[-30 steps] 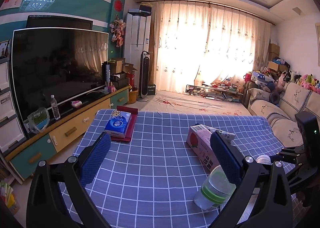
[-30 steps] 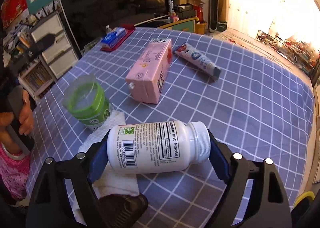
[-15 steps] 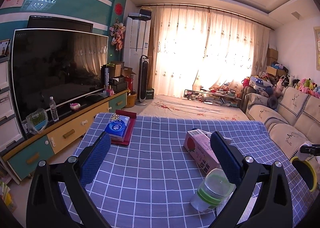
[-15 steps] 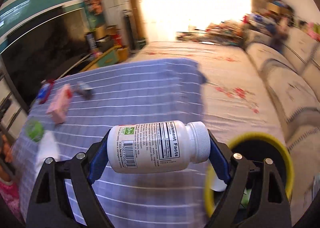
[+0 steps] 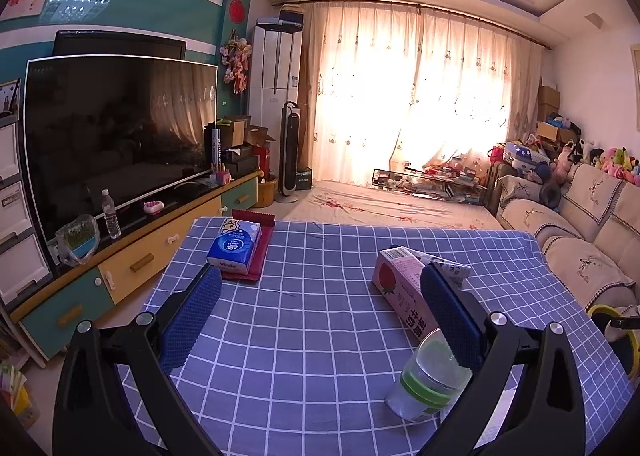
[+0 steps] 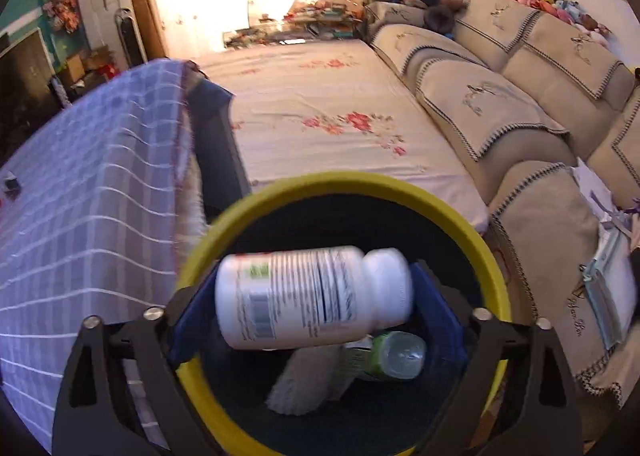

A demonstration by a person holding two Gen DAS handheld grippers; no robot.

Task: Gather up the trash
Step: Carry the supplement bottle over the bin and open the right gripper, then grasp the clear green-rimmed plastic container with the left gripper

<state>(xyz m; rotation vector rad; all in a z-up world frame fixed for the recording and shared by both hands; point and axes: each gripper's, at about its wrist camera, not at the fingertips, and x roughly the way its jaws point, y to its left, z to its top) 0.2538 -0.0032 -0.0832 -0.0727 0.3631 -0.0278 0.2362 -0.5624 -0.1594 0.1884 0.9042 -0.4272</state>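
The white supplement bottle (image 6: 316,296) lies sideways between the blue pads (image 6: 438,308) of our right gripper (image 6: 316,312), directly above the open mouth of the yellow-rimmed trash bin (image 6: 472,240). It looks blurred, and the pads stand a little wider than the bottle, so we cannot tell whether they are gripping it. Inside the bin we see a green-labelled plastic bottle (image 6: 384,356) and a white crumpled cloth or paper (image 6: 304,384). The bin stands just beside the table with the blue checked cloth (image 6: 92,191), with the beige sofa (image 6: 520,103) on its other side.

Our left gripper (image 5: 320,312) hovers over that table with its fingers spread wide and nothing between them. On the cloth we see 1 pink milk carton (image 5: 400,288), 1 clear bottle with a green band (image 5: 428,380) near the right pad, and a blue tissue pack (image 5: 236,244) resting on a red tray (image 5: 256,256).
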